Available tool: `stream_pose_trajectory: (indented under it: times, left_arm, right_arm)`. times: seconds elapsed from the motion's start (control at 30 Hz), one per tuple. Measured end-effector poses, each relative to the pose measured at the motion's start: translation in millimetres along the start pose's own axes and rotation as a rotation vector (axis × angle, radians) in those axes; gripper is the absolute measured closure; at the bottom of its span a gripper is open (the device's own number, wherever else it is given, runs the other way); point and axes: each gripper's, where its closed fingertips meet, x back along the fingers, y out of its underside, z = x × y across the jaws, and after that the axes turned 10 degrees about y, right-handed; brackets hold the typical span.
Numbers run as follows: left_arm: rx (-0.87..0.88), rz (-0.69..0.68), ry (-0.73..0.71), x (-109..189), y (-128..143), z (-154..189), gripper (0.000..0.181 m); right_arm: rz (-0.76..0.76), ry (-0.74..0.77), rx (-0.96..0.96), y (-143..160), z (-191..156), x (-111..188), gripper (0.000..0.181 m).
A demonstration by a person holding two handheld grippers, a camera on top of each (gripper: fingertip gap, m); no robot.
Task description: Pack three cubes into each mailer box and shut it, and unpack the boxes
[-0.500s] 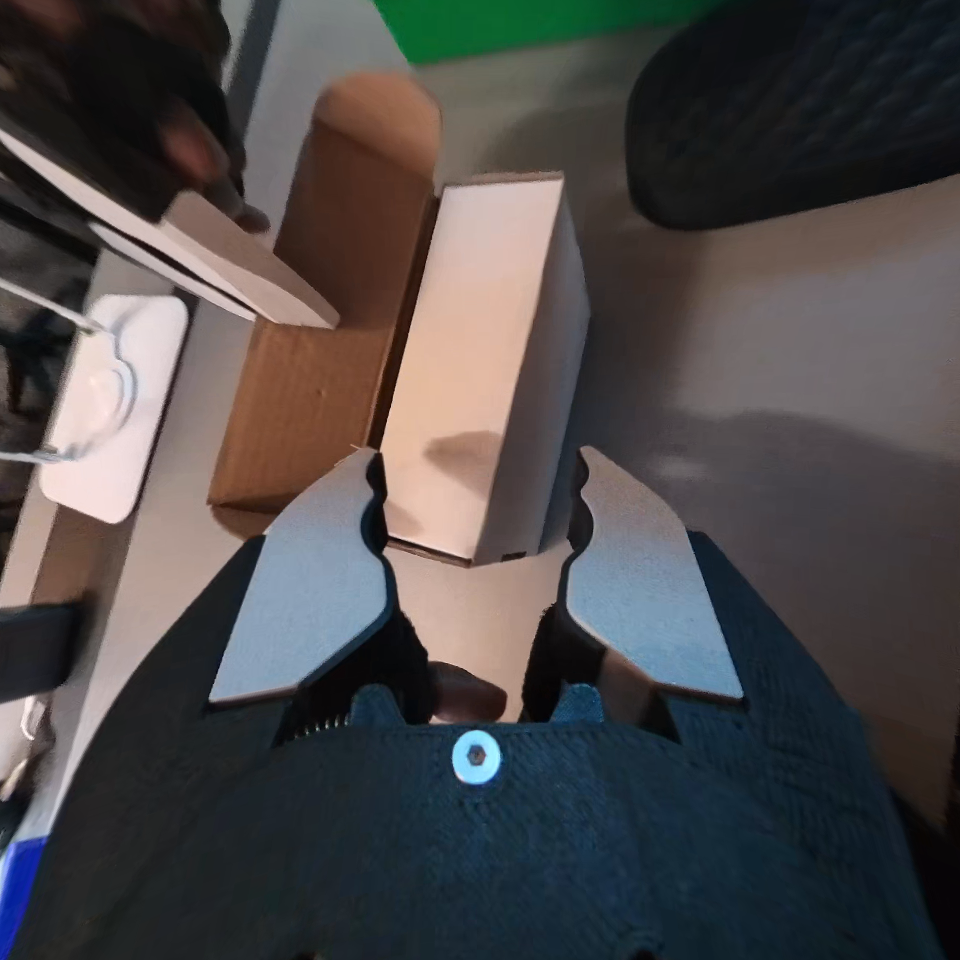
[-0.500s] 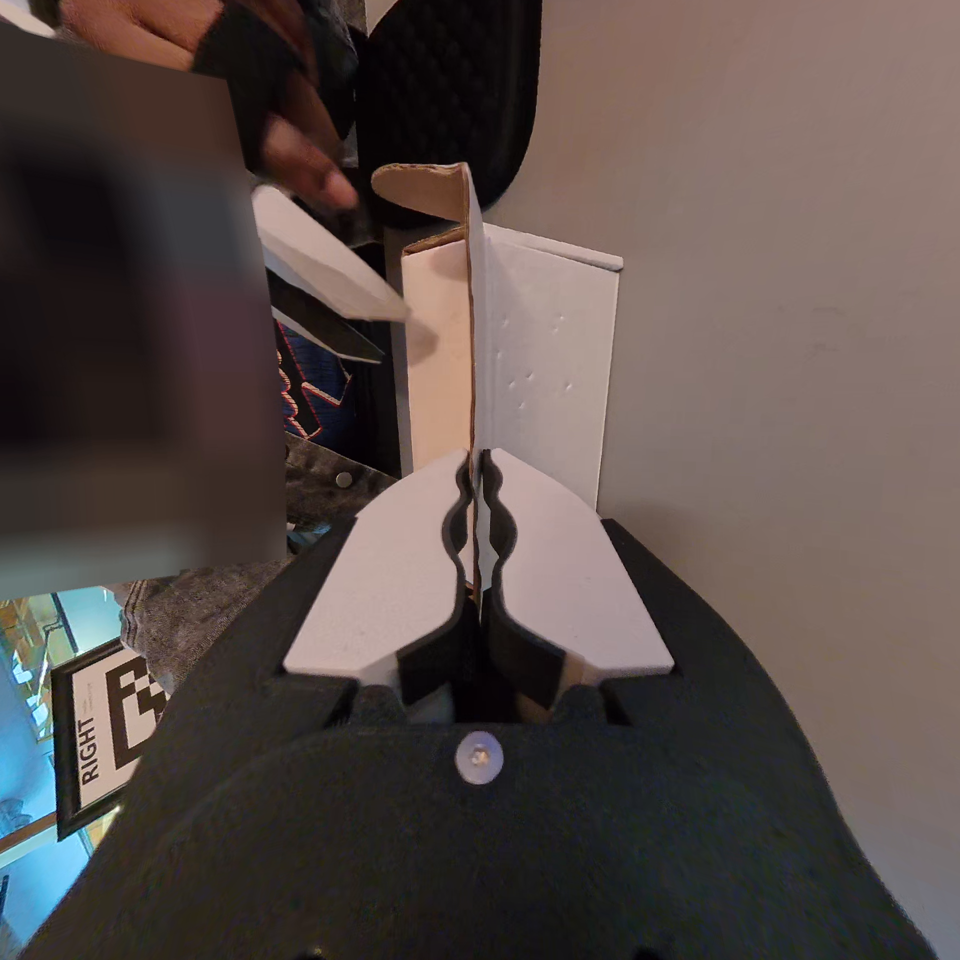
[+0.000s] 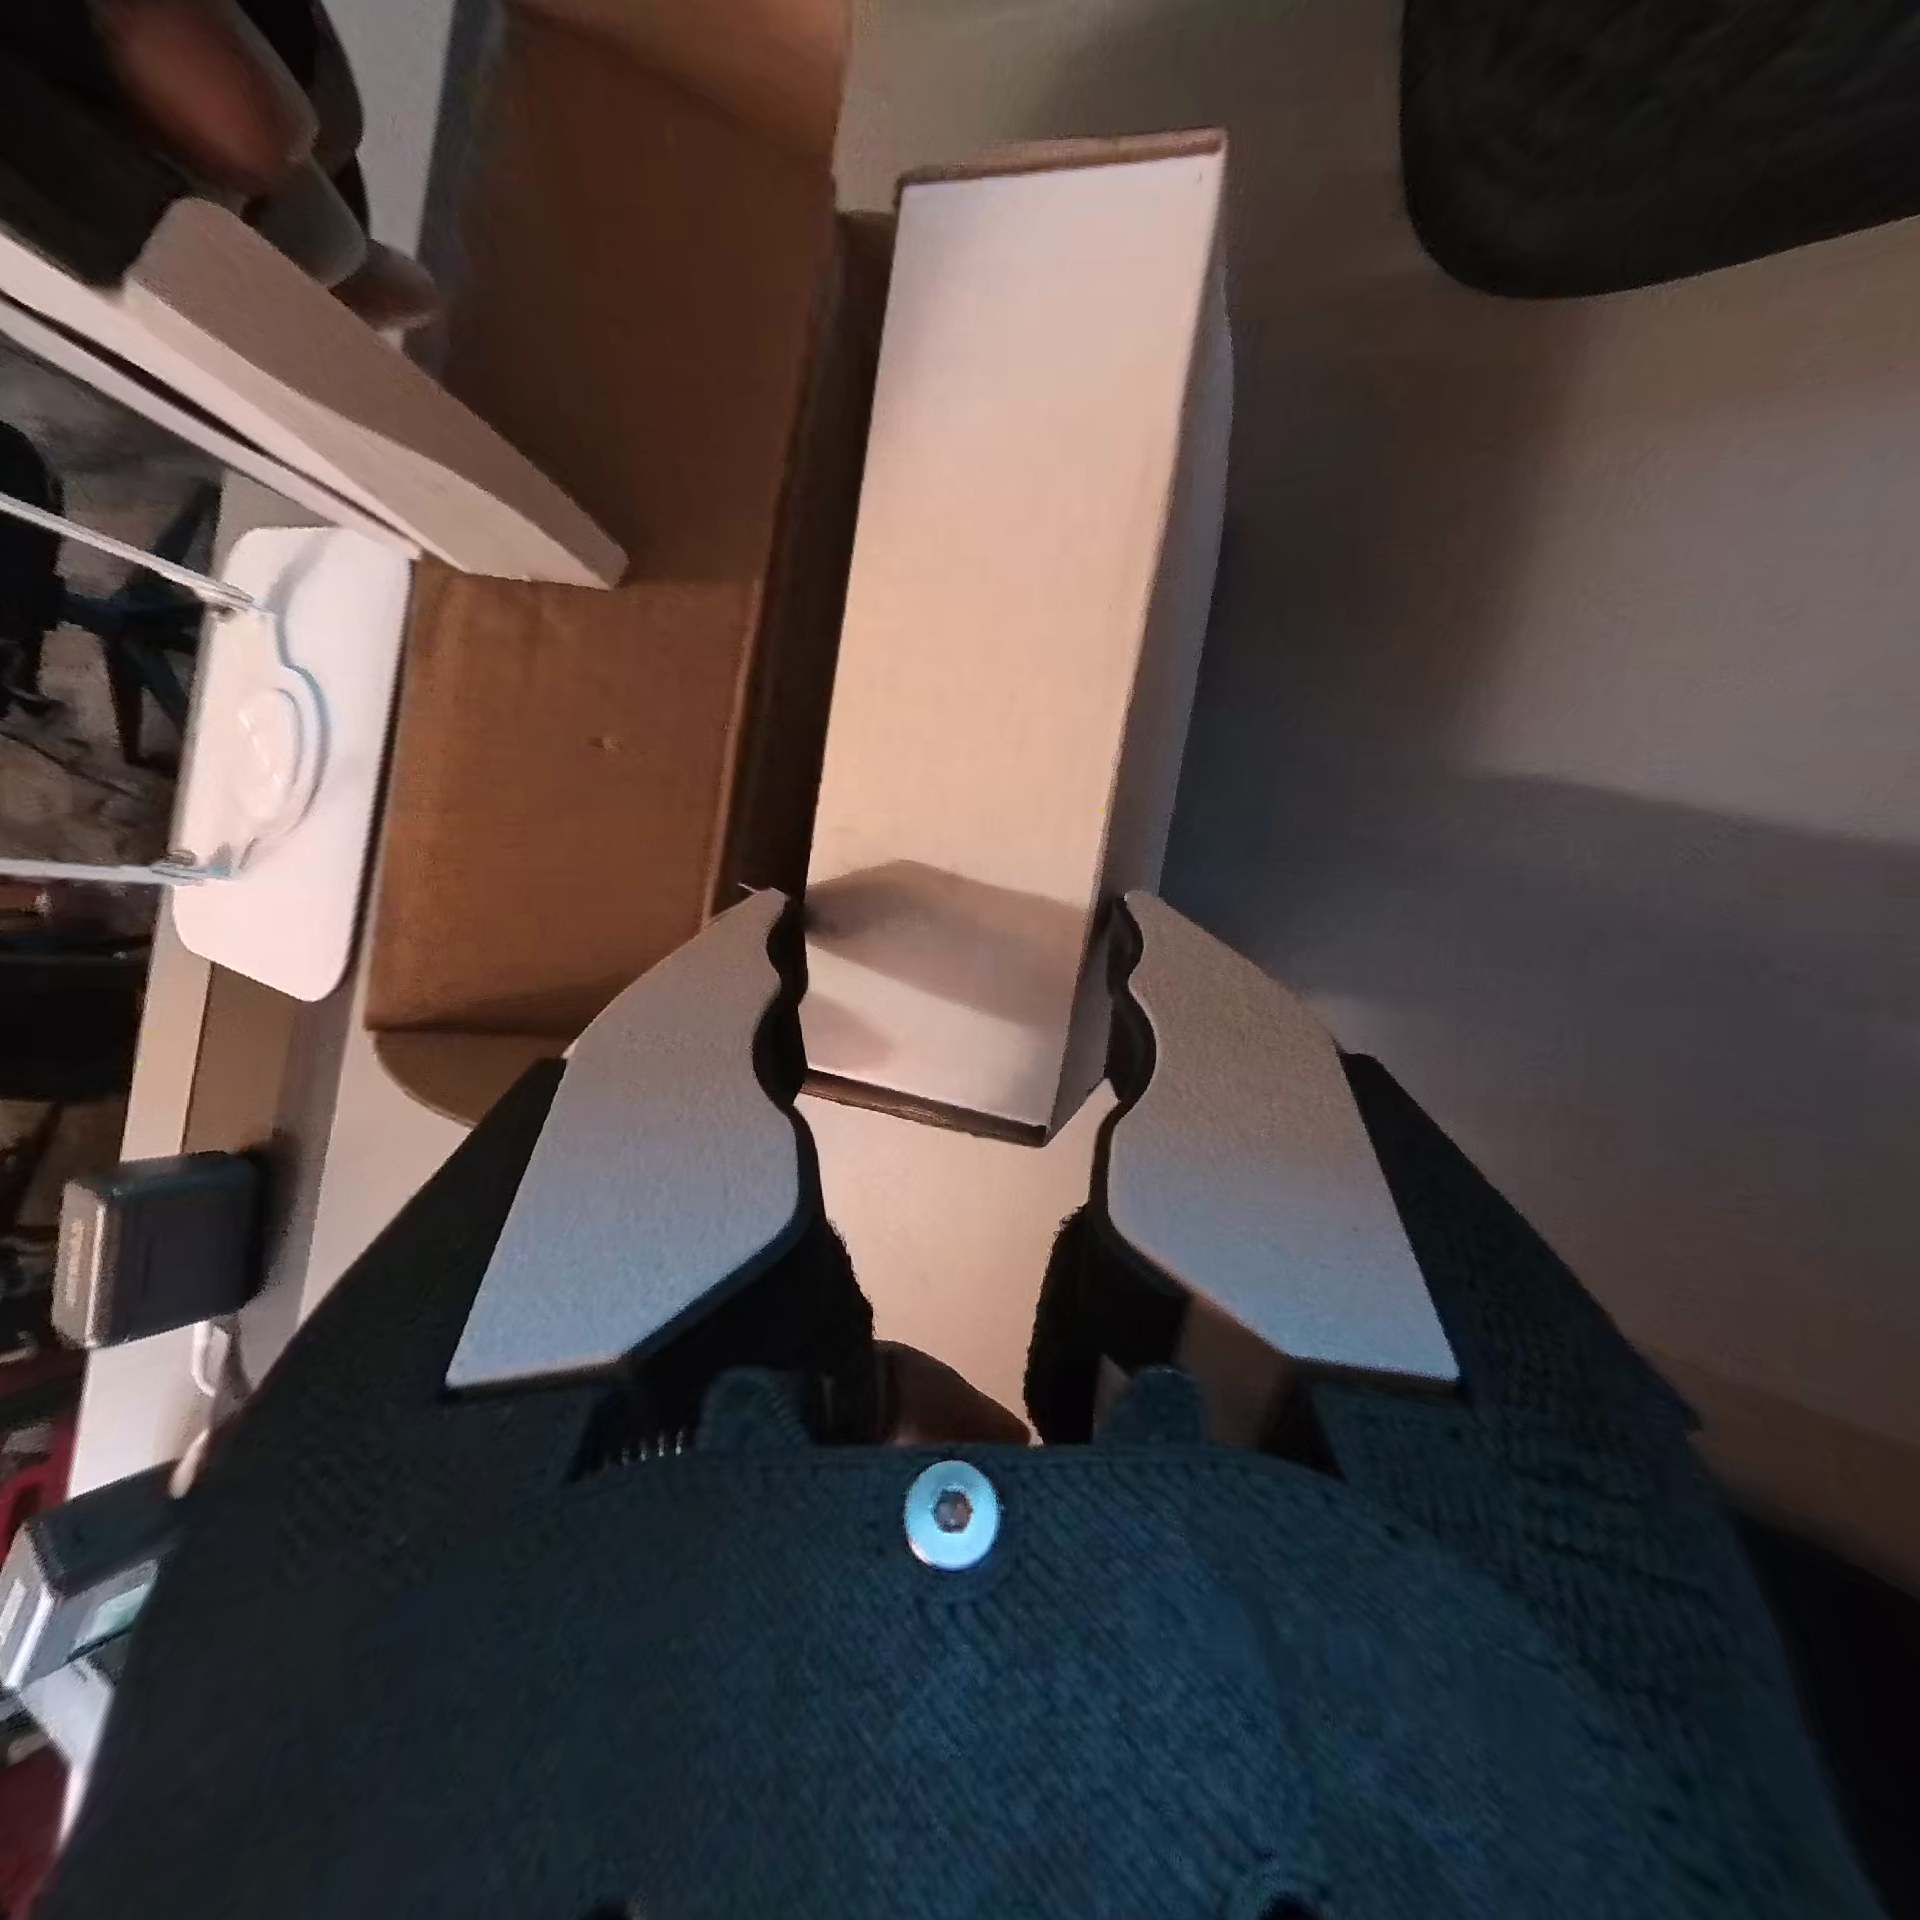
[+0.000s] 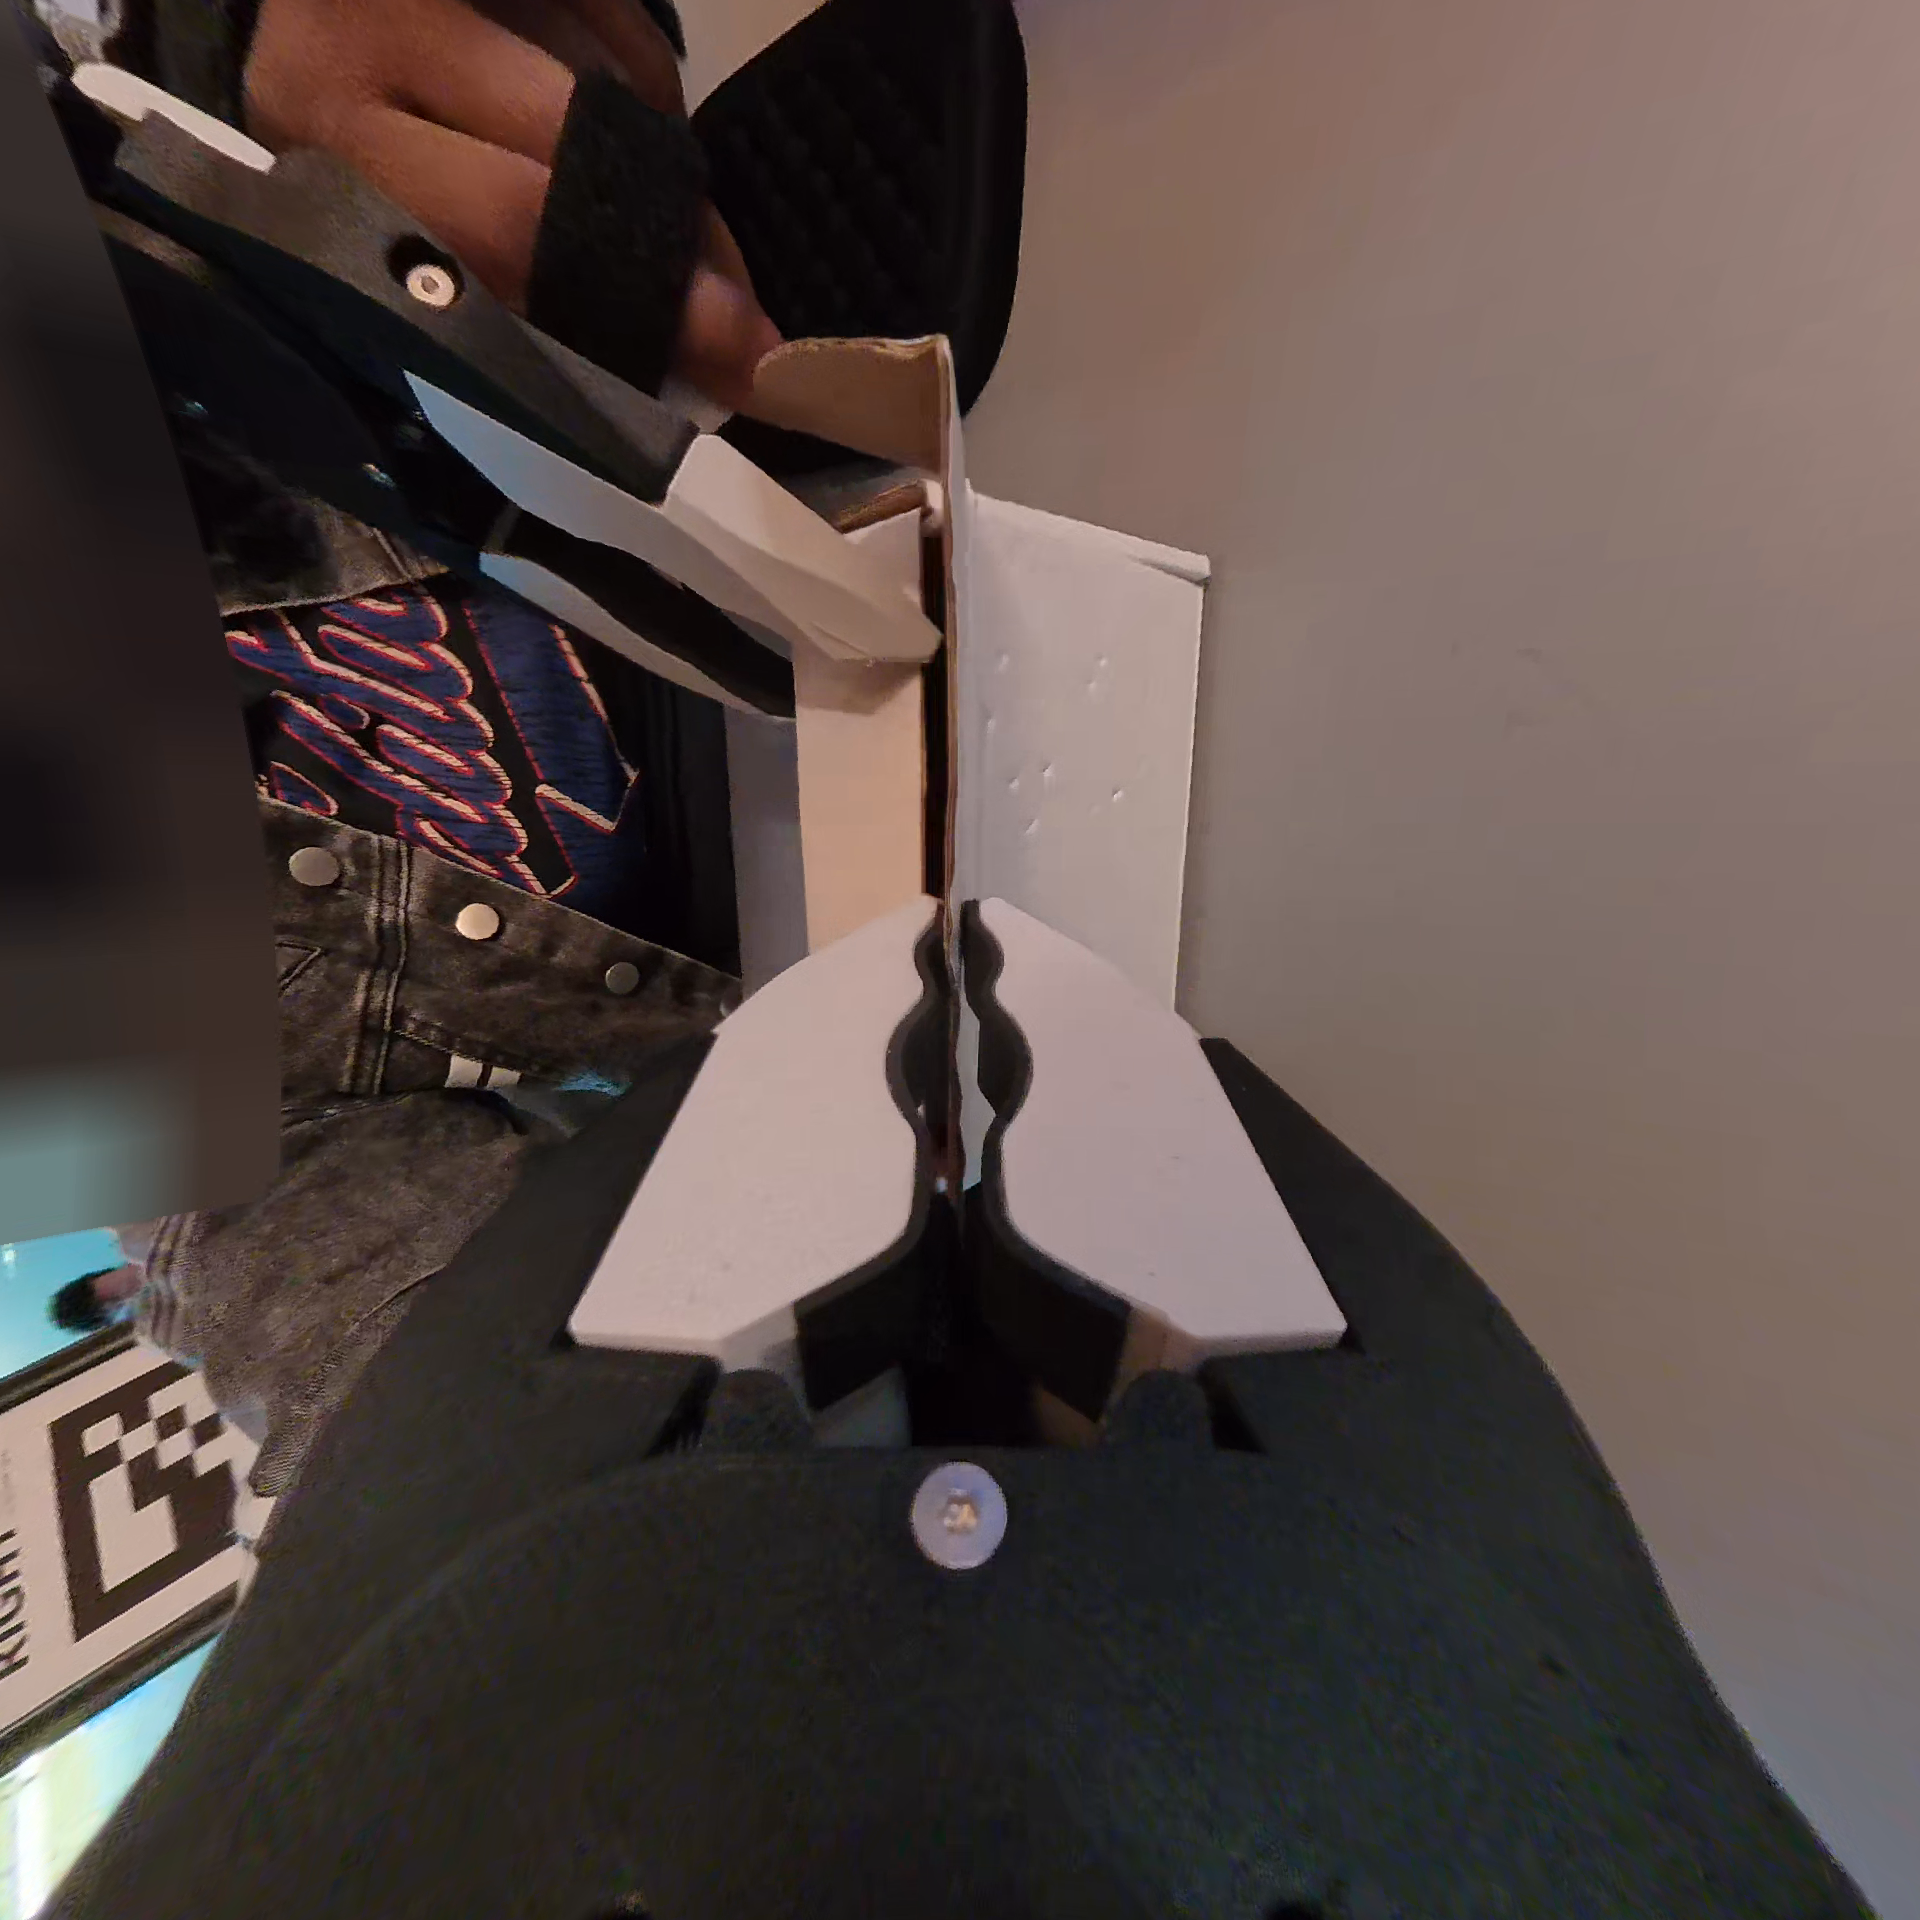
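Left gripper (image 3: 951, 997): jaws spread wide, straddling the near end of the white mailer box (image 3: 1023, 582) on the table (image 3: 1507, 623); whether the tips press its sides cannot be told. Right gripper (image 4: 954, 1023): jaws clenched on the thin upright lid flap (image 4: 954, 644) of the box. Brown lid interior (image 3: 592, 727) lies open beside the body. Box contents hidden; no cubes visible. Chair (image 3: 1662, 135) cut off at frame edge.

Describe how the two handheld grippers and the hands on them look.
Both the left gripper and right gripper have black textured bodies, pale flat fingers with wavy black-edged inner pads, and a silver screw. A black strap crosses the hand.
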Motion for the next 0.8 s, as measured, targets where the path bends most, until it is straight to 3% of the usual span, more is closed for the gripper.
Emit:
stream_pose_trajectory:
  times: [0.3,0.37,0.67,0.8]
  left_arm:
    - [-0.028,0.104,-0.04,18,-1,31,0.128]
    - [-0.029,0.115,-0.017,20,-1,40,0.138]
    - [0.006,-0.049,-0.023,-18,42,38,0.152]
    - [-0.043,-0.113,-0.023,-28,49,44,0.161]
  right_arm:
    - [0.043,0.133,0.032,-11,-1,20,0.179]
    - [0.067,0.162,0.04,-15,-2,26,0.179]
    - [0.127,0.247,0.05,-24,-1,42,0.179]
    - [0.126,0.468,0.069,-23,25,57,0.179]
